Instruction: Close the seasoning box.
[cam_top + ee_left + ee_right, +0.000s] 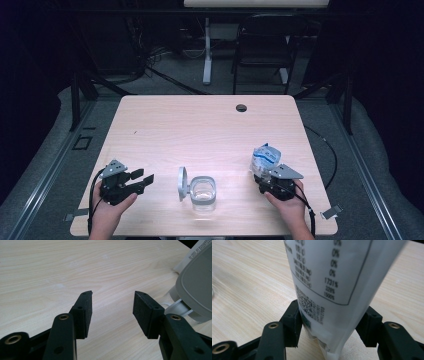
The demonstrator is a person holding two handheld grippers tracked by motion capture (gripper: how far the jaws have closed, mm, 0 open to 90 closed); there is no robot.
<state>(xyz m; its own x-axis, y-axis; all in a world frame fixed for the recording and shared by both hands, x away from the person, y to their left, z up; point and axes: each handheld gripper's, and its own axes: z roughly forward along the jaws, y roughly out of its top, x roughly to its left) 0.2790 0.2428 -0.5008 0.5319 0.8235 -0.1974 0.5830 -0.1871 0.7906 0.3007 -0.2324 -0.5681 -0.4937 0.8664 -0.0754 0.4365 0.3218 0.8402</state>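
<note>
Gripping a white packet (265, 159), the right gripper (267, 176) sits right of the clear jar (203, 192); the left gripper (142, 180), jaws apart and empty, sits left of the jar.
</note>
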